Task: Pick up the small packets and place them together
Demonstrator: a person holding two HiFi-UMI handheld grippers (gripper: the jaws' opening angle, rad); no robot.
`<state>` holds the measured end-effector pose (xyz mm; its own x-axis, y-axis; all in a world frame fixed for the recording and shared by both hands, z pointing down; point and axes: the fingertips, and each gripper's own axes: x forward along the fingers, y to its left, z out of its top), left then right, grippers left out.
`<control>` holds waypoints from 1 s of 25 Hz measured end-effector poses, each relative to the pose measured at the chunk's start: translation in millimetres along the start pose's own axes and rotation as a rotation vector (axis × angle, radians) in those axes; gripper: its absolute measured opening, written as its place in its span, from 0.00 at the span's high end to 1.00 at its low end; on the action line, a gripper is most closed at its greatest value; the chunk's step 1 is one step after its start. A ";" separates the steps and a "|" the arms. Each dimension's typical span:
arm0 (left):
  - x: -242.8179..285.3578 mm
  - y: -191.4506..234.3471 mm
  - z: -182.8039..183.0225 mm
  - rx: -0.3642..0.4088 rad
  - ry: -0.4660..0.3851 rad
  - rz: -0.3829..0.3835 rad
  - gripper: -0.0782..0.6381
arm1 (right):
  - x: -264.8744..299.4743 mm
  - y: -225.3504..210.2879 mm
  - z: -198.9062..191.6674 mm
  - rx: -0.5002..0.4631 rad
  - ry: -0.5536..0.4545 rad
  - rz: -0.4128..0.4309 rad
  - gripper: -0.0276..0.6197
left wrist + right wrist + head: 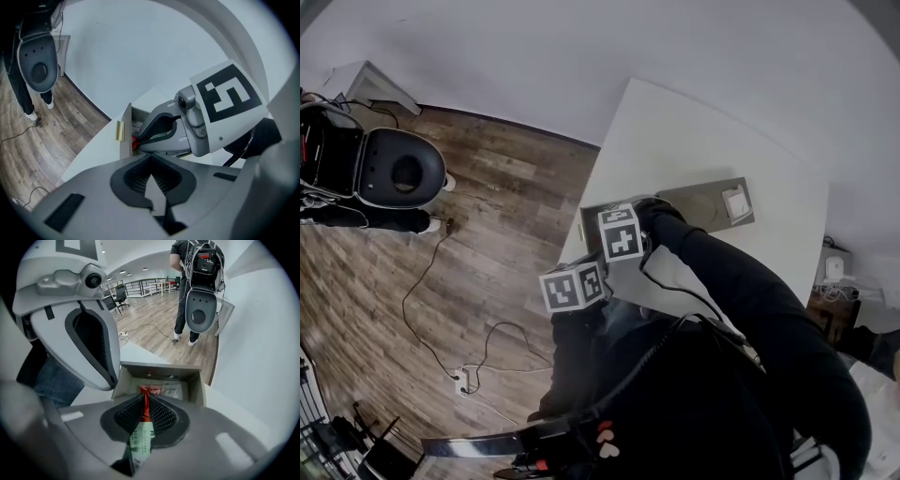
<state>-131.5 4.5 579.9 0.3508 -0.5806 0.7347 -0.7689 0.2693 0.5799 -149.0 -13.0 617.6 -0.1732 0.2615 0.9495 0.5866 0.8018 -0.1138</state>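
Note:
In the right gripper view my right gripper [145, 402] is shut on a small green-and-white packet [141, 440] with a red top, gripped edge-on between the pads. Just beyond it lies an open grey drawer [199, 380] with more packets [164, 391] inside. My left gripper [151, 165] is shut with nothing between its pads; it hangs beside the drawer and its body [89, 329] fills the upper left of the right gripper view. The left gripper view shows the right gripper's fingers [161, 131] over the drawer, a red packet end [135, 142] below them. In the head view both marker cubes [621, 232] [574, 286] sit at the table's left edge.
The drawer front carries a brass handle [120, 130]. A white table [694, 141] bears a grey slab [703, 202] with a small white item [736, 202]. A person with a backpack rig [199, 282] stands on the wooden floor [487, 234]. Cables [478, 366] lie there.

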 end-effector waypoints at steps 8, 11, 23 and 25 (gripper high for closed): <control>-1.8 0.9 -1.0 -0.003 -0.006 -0.007 0.89 | -9.1 7.8 -0.1 0.037 -0.039 0.029 0.93; -1.8 2.0 -1.1 -0.006 -0.009 -0.009 0.89 | -20.1 8.6 3.9 0.061 -0.091 0.022 0.93; -1.9 2.0 0.5 -0.009 -0.007 -0.002 0.89 | -124.9 -2.0 12.6 0.147 -0.382 -0.181 0.93; -1.5 1.2 1.1 -0.010 -0.005 -0.001 0.89 | -148.1 -3.8 0.8 0.172 -0.413 -0.239 0.93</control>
<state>-133.5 4.8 579.1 0.3492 -0.5844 0.7325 -0.7633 0.2761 0.5841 -126.2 -54.4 477.2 -0.6057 0.2231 0.7637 0.3599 0.9329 0.0130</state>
